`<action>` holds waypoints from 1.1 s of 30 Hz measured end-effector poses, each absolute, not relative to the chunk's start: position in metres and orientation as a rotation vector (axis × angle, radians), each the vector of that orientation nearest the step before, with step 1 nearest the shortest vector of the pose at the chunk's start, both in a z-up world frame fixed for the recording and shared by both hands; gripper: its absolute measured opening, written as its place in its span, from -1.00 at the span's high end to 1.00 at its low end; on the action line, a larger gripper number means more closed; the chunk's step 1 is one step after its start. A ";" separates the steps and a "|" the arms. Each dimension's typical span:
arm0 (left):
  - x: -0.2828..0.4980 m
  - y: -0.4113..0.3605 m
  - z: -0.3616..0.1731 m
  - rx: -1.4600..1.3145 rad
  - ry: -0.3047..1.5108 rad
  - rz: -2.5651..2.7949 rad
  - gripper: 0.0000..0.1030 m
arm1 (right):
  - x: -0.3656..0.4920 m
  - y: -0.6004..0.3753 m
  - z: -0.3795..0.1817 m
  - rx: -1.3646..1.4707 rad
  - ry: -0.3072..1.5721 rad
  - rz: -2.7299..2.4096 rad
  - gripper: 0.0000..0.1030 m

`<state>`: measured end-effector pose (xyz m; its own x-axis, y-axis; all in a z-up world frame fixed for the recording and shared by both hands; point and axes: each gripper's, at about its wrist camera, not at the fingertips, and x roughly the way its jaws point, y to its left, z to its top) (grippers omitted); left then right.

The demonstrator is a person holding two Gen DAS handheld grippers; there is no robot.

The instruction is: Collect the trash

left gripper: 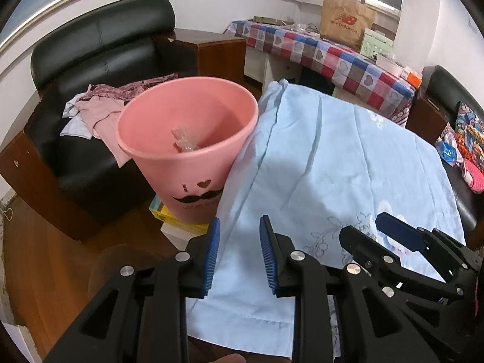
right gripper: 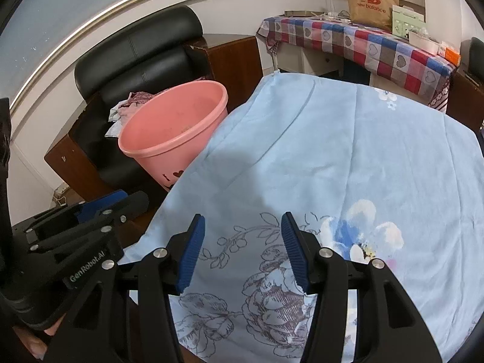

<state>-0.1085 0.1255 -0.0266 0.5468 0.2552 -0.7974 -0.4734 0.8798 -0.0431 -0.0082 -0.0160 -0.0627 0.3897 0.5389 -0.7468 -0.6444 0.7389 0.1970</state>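
A pink bin [left gripper: 193,151] with a moustache print stands at the left edge of a table under a light blue flowered cloth [left gripper: 332,157]. A clear crumpled wrapper [left gripper: 184,140] lies inside the bin. The bin also shows in the right wrist view [right gripper: 172,130]. My left gripper [left gripper: 239,254] is open and empty, over the table's left edge just in front of the bin. My right gripper [right gripper: 242,251] is open and empty above the cloth [right gripper: 348,157]. The right gripper shows in the left view [left gripper: 402,239], and the left gripper in the right view [right gripper: 99,208].
A black leather armchair [left gripper: 99,54] with clothes [left gripper: 96,109] on it stands behind the bin. A checked-cloth desk [left gripper: 326,54] with a paper bag [left gripper: 345,21] is at the back. Boxes [left gripper: 181,227] sit under the bin. Another black seat [left gripper: 453,96] with colourful items is on the right.
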 end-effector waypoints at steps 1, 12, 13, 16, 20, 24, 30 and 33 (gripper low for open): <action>-0.108 0.124 -0.028 -0.265 0.899 0.436 0.48 | -0.009 -0.017 -0.064 -0.133 0.898 0.754 -0.03; -0.098 0.120 -0.037 -0.259 0.925 0.416 0.49 | -0.009 -0.025 -0.075 -0.120 0.915 0.736 -0.03; -0.098 0.120 -0.037 -0.258 0.925 0.414 0.49 | -0.007 -0.026 -0.075 -0.119 0.914 0.734 -0.03; -0.096 0.119 -0.039 -0.256 0.930 0.408 0.49 | -0.006 -0.027 -0.076 -0.116 0.914 0.732 -0.03; -0.095 0.118 -0.041 -0.254 0.934 0.405 0.49 | -0.003 -0.028 -0.078 -0.115 0.918 0.731 -0.03; -0.094 0.119 -0.041 -0.256 0.935 0.406 0.49 | -0.002 -0.028 -0.078 -0.114 0.923 0.732 -0.03; -0.094 0.119 -0.041 -0.254 0.936 0.404 0.50 | 0.000 -0.029 -0.080 -0.110 0.927 0.733 -0.03; -0.094 0.119 -0.042 -0.254 0.935 0.407 0.50 | 0.000 -0.029 -0.080 -0.112 0.926 0.734 -0.03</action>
